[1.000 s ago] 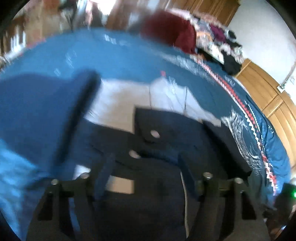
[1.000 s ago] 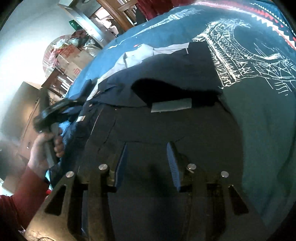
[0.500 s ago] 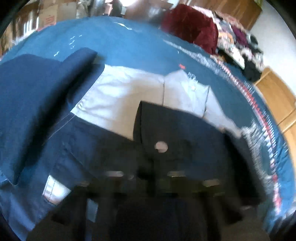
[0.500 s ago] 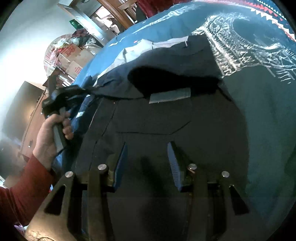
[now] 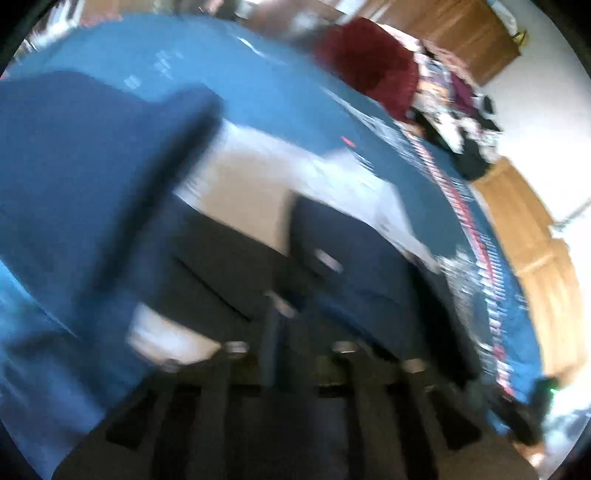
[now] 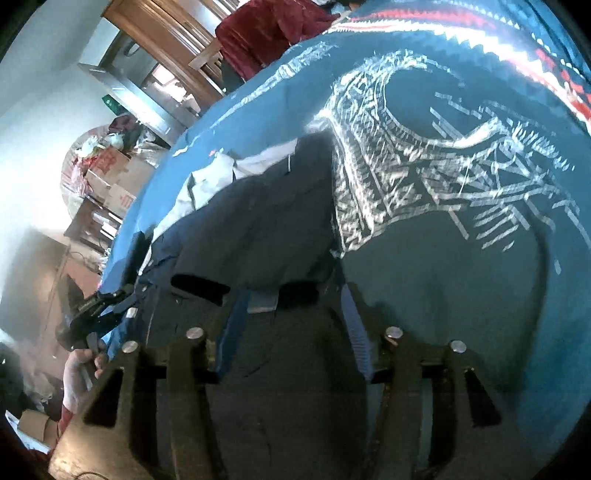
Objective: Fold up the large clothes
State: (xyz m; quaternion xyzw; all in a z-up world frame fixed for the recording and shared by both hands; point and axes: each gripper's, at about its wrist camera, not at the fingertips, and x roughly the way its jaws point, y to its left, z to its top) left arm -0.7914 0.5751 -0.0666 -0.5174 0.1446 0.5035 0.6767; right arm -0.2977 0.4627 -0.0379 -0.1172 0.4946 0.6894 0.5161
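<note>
**Handling the dark garment on the bed**

The dark garment (image 6: pixel 258 229) lies spread ahead of and beneath both tongs: soft, limp, light. Take it at a hem or corner.

Right tongs (image 6: pixel 291 314): open above the cloth. Left tongs (image 5: pixel 295 332): blurred, state undeterminable.

Bedspread (image 6: pixel 461 277) beneath. No containers near.

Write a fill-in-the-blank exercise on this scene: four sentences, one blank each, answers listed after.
1. The dark navy garment lies spread on a bedspread whose main colour is ____.
2. The right gripper has its jaws ____ over the garment.
3. The print on the bedspread, right of the garment, is coloured ____.
4. The bundle at the far end of the bed is dark ____.

Answers: blue; open; white; red
</note>
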